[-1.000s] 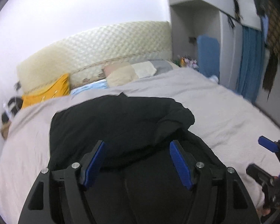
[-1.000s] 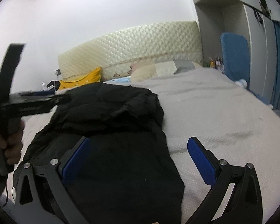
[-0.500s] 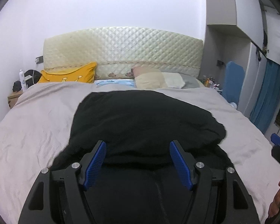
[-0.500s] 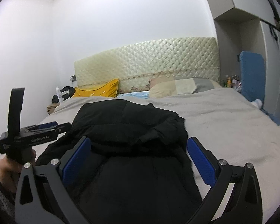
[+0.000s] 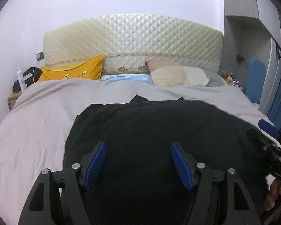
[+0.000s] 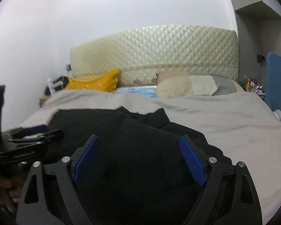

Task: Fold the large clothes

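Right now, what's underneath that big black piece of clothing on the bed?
The black garment lies on the grey bedspread, which shows all around it. Whatever sits directly beneath the garment is covered, so I cannot tell.

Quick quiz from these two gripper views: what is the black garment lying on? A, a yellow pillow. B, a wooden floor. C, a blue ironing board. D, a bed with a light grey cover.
D: the black garment is spread on the bed's light grey cover, well short of the yellow pillow at the headboard.
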A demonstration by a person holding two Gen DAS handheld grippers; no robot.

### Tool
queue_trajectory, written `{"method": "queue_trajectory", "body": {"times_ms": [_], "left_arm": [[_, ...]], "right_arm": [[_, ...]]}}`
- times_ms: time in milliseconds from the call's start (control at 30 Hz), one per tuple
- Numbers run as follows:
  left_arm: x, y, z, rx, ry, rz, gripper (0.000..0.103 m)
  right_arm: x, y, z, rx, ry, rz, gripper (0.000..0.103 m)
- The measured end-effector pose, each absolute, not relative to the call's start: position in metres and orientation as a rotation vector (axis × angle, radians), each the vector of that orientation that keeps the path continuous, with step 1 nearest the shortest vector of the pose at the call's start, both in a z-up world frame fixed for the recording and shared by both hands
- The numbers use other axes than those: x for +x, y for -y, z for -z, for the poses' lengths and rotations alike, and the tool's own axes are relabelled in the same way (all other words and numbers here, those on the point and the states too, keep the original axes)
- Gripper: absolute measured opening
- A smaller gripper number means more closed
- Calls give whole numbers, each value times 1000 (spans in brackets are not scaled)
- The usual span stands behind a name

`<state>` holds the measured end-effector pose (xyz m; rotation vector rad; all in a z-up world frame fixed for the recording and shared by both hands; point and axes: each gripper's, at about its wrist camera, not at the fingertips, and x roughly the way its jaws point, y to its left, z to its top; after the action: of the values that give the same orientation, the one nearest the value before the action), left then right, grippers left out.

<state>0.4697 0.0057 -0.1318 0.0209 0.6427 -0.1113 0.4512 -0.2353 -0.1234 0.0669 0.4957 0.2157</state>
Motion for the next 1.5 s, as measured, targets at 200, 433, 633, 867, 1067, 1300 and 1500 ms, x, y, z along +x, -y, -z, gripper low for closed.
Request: {"method": "queue_trajectory", "body": {"times_ms": [200,433,633,867,1067,1300,1500], "left_arm": [[487,-9,154,47,-615,119,72],[501,-17,180,13,-600,149,77],[508,-15,196,13,-610,144,77],[506,-15,204,20,-613,135,77],[488,-21,183,6,-593,77,77],[478,-58,159,-96,-619,51,77],[478,-52,180,-12,-678,28,77]], "right_arm": [[477,242,156,42,-512,-193,90],[499,242,179,33,-540,-222,93],[505,235,197,15,-551,-220,94],[502,231,207,5,-564,-210,94],[486,237,192,12,-579,-219,94],[454,255,155,14,-497,-203,94],[451,276,173,24,-588,-201,94]]}}
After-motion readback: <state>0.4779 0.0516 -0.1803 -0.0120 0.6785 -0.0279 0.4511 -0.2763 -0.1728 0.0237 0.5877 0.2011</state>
